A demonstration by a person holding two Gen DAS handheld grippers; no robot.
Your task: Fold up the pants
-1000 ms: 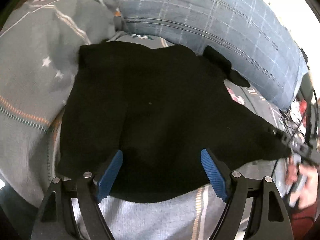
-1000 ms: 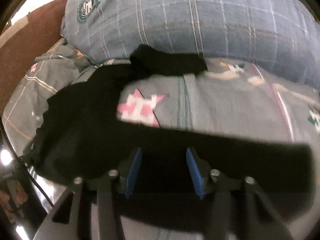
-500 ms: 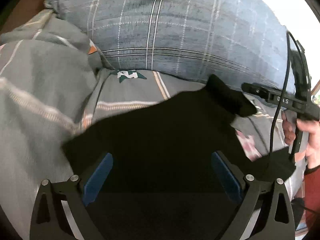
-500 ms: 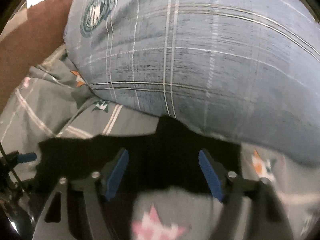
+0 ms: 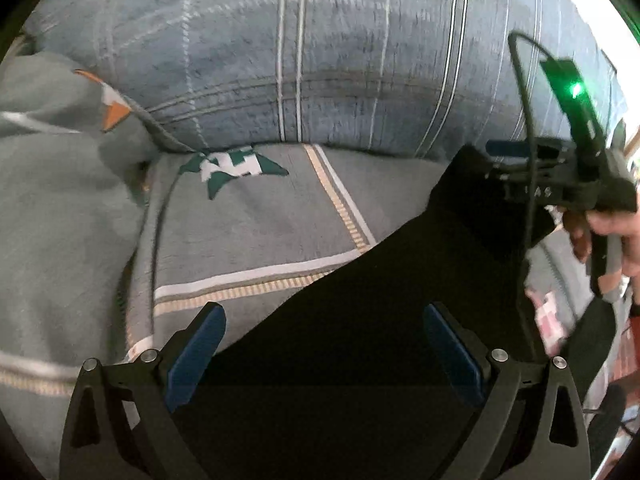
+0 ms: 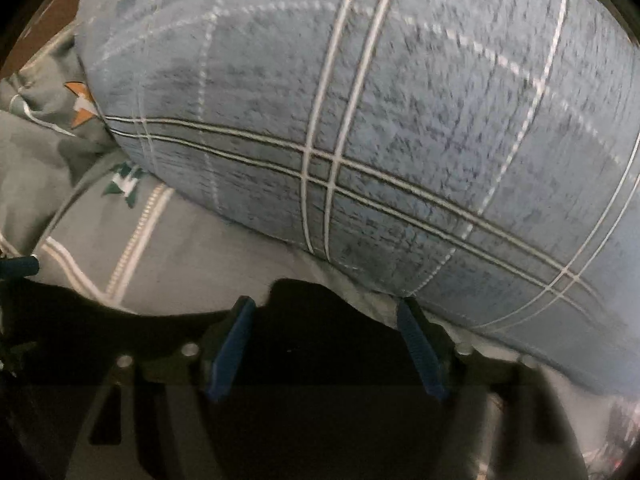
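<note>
- The pants [image 5: 384,312], black, lie on the grey patterned bedspread [image 5: 256,232] in front of a big blue plaid pillow [image 5: 320,60]; from the left wrist they fill the lower right of the view, one edge running slantwise across the bedspread's striped band.
- A narrow black flap of them reaches up toward the pillow, and we see it from the right wrist [image 6: 308,300] as a hump just below the pillow's lower edge.
- Our left gripper [image 5: 324,348] stands spread about as wide as it goes. The dark cloth lies below and between its blue pads [image 5: 196,352], which do not press on it; the left pad sits over bare bedspread.
- Our right gripper [image 6: 326,344] is partly apart, its jaws having just narrowed a little. The flap lies between the pads, with clear gaps on either side, so nothing is gripped.
- From the left wrist we also see the right gripper's body with a green light, over the flap, held by a hand [image 5: 608,236].
- Both views are somewhat blurred.
</note>
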